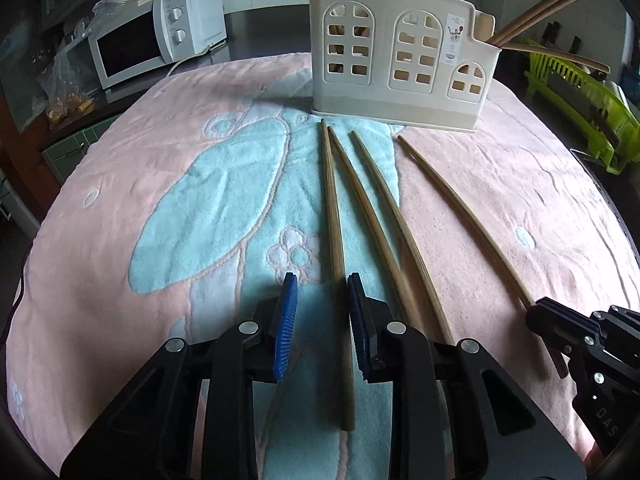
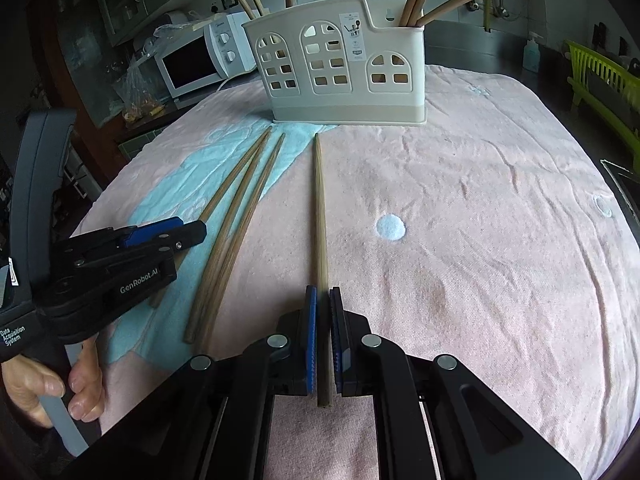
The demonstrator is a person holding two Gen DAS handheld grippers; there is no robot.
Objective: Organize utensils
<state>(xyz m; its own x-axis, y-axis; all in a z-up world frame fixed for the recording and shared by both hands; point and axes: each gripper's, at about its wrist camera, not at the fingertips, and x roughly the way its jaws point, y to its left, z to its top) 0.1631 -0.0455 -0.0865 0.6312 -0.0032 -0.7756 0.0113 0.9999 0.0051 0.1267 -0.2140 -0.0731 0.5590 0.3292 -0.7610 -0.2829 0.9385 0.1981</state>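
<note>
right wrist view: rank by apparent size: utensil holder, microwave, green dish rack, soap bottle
As seen, not true size:
1. utensil holder, nearest of the four
2. microwave and green dish rack: unsure which is larger; the rack is cut off by the frame edge
3. soap bottle, clearly smallest, far back

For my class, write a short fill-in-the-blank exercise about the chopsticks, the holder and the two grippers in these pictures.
1. ____ chopsticks lie loose on the towel.
2. The right gripper has its pads closed on the ____ chopstick of the row.
3. The left gripper is ____, straddling the leftmost chopstick.
4. The cream holder already has chopsticks standing in it, and its front has cut-outs shaped like ____.

Missing words: four; rightmost; open; windows
</note>
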